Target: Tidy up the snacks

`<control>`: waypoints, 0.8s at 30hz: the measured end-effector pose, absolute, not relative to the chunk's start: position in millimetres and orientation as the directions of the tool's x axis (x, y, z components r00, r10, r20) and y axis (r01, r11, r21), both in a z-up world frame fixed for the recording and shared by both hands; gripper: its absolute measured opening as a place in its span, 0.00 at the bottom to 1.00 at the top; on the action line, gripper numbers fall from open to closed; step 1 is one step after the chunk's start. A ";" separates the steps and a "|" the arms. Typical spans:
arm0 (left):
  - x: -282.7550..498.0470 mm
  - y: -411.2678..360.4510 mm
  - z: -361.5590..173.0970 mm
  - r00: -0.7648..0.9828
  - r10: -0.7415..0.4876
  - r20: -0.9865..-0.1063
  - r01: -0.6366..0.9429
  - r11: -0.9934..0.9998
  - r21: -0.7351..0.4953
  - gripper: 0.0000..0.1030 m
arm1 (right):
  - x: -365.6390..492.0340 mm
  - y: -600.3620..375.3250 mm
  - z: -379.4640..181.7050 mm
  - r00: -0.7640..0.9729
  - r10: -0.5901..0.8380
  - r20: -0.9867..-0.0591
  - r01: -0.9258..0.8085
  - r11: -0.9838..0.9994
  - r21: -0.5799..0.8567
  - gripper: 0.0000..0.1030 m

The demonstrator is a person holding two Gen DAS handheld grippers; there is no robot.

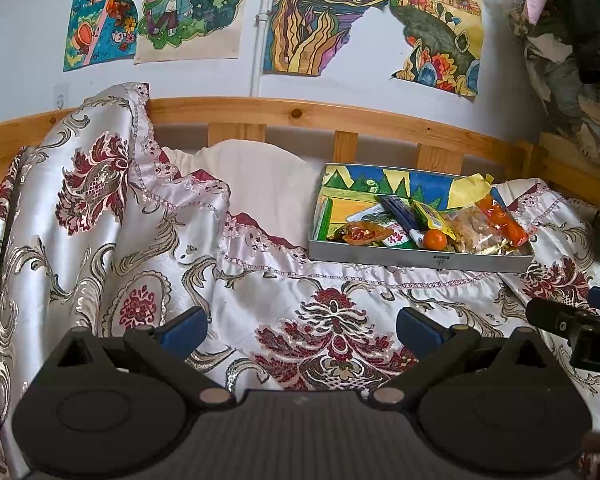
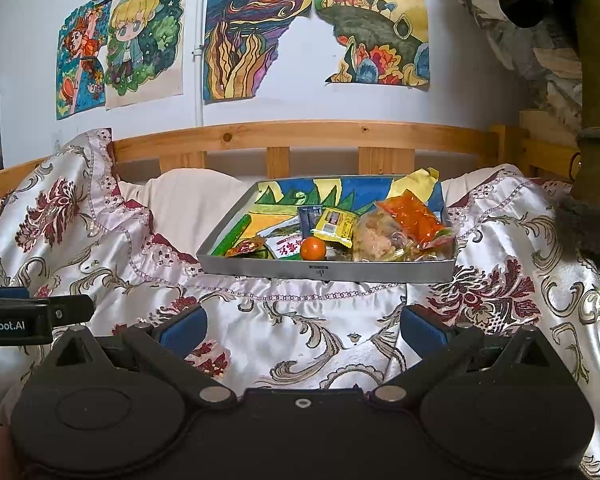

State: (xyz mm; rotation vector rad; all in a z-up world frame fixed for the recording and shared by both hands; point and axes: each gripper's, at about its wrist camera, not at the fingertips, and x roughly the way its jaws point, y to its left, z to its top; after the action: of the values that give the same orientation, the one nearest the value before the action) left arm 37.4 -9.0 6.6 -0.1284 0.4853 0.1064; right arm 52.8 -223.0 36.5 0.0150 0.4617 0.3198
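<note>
A shallow grey tray (image 1: 380,254) (image 2: 260,270) lined with a colourful drawing sits on the bed. It holds several snacks: a small orange (image 1: 435,239) (image 2: 313,249), an orange packet (image 1: 500,218) (image 2: 416,216), a yellow packet (image 2: 336,225), a clear bag of pale snacks (image 2: 374,240) and a red-and-white packet (image 2: 286,247). My left gripper (image 1: 302,330) is open and empty, low over the bedspread, left of and nearer than the tray. My right gripper (image 2: 302,330) is open and empty, facing the tray's front wall from a short way back.
A floral satin bedspread (image 1: 100,240) covers the bed and is draped over the wooden rail (image 1: 300,114). A white pillow (image 1: 260,184) lies left of the tray. Drawings hang on the wall. Clothes hang at the far right (image 2: 560,60).
</note>
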 end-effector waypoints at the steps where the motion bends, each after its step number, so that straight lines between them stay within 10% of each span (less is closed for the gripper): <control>1: 37.4 -9.0 6.7 0.879 0.071 -0.471 -0.132 0.986 -0.098 0.99 | 52.8 -222.8 36.3 0.846 0.307 -0.436 -0.301 0.950 0.086 0.99; 24: 37.4 -8.9 5.2 0.876 0.072 -0.476 -0.134 0.986 -0.098 1.00 | 53.6 -221.1 34.4 0.839 0.312 -0.446 -0.310 0.947 0.080 0.99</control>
State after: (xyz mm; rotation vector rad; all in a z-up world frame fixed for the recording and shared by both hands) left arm 37.4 -8.9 5.2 -0.1299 0.4909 0.1081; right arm 53.6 -221.1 34.4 0.0045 0.4722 0.3292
